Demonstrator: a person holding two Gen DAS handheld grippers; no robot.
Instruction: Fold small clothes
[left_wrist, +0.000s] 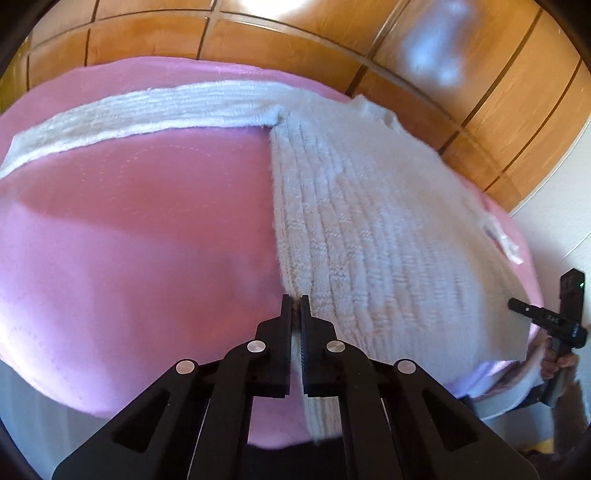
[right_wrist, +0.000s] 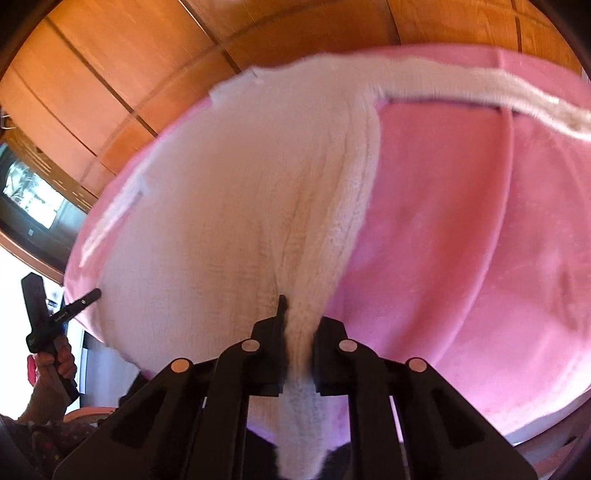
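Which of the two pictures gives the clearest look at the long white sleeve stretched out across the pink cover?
The left wrist view. There the sleeve runs sharp and nearly whole across the pink cover, its knit ribs visible. The right wrist view shows the same sleeve only as a blurred strip running off the right edge.

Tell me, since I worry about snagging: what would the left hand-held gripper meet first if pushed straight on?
Probably more of the white ribbed knit sweater it is already shut on; the left hand-held gripper pinches its folded edge, with the pink blanket beneath.
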